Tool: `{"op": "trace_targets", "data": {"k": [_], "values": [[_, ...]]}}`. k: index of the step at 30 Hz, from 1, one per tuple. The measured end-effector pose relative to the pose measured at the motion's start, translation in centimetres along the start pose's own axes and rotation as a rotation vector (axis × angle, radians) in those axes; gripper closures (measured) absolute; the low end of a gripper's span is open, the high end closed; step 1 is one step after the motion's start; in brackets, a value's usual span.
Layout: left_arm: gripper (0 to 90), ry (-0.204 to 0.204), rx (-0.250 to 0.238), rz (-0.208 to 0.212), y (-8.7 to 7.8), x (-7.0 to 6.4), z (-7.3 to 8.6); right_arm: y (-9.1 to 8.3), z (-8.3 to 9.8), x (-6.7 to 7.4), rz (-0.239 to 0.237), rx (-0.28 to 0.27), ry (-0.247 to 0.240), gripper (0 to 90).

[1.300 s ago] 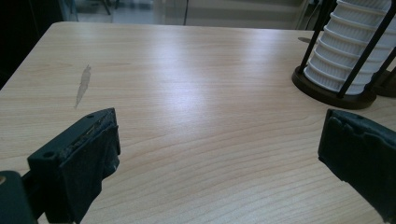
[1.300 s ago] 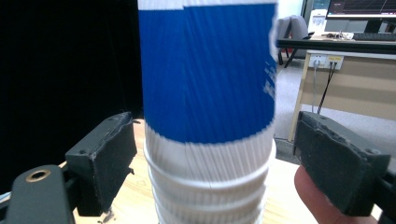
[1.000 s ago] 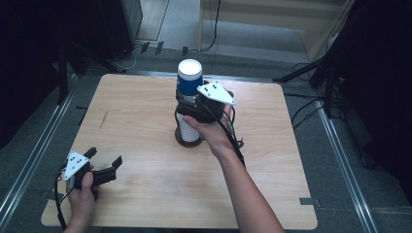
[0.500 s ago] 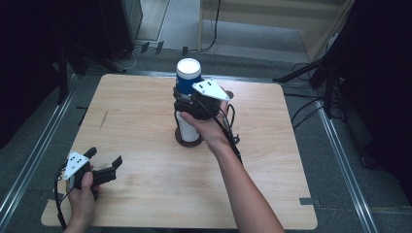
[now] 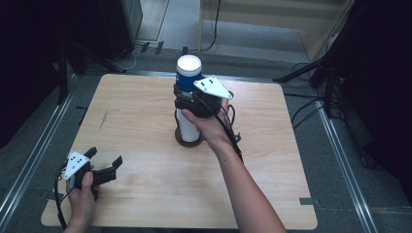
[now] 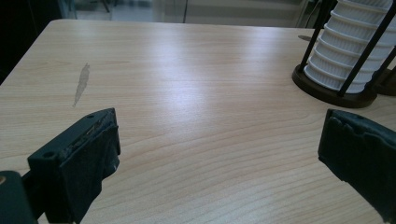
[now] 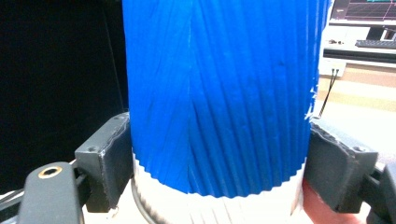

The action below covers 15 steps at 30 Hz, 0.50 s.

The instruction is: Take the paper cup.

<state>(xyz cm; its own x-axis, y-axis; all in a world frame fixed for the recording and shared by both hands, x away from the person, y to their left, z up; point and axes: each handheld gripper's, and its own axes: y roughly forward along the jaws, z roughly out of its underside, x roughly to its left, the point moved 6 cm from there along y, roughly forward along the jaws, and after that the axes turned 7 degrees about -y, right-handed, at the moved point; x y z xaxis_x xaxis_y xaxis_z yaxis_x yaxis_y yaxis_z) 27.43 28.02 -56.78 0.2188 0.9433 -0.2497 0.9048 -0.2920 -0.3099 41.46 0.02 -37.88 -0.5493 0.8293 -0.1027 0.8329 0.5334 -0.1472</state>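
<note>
Blue cup (image 7: 219,93) clamped between right gripper (image 7: 219,163) jaws

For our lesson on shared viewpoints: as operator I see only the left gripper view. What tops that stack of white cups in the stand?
Observer: A blue cup with a white rim, seen in the high view.
Operator: Is anything holding it?
Observer: Yes, the right gripper. Its jaws have just been closing, and they press the cup's sides.
Operator: Where is my own gripper?
Observer: The left gripper is near the table's front left corner.
</note>
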Motion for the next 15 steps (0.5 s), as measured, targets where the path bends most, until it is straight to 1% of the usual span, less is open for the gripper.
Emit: {"op": "trace_targets", "data": {"k": [7, 8, 11, 13, 15], "values": [[0.0, 0.002, -0.001, -0.001, 0.0, 0.0, 0.0, -0.3, -1.3, -0.1, 0.003, -0.024, -0.007, 17.8], [0.0, 0.002, 0.000, -0.001, 0.0, 0.0, 0.0, -0.4, -1.4, -0.1, 0.002, -0.024, -0.001, 17.8], [0.0, 0.004, 0.000, 0.000, 0.0, 0.0, 0.0, -0.5, -2.0, -0.1, 0.004, -0.031, -0.002, 17.9], [0.0, 0.005, 0.002, 0.000, 0.0, -0.1, 0.0, -0.6, -2.4, -0.2, 0.000, -0.042, 0.012, 18.1], [0.0, 0.005, -0.001, 0.000, 0.0, -0.1, 0.0, -0.7, -2.7, -0.3, 0.003, -0.046, 0.015, 18.2]]}}
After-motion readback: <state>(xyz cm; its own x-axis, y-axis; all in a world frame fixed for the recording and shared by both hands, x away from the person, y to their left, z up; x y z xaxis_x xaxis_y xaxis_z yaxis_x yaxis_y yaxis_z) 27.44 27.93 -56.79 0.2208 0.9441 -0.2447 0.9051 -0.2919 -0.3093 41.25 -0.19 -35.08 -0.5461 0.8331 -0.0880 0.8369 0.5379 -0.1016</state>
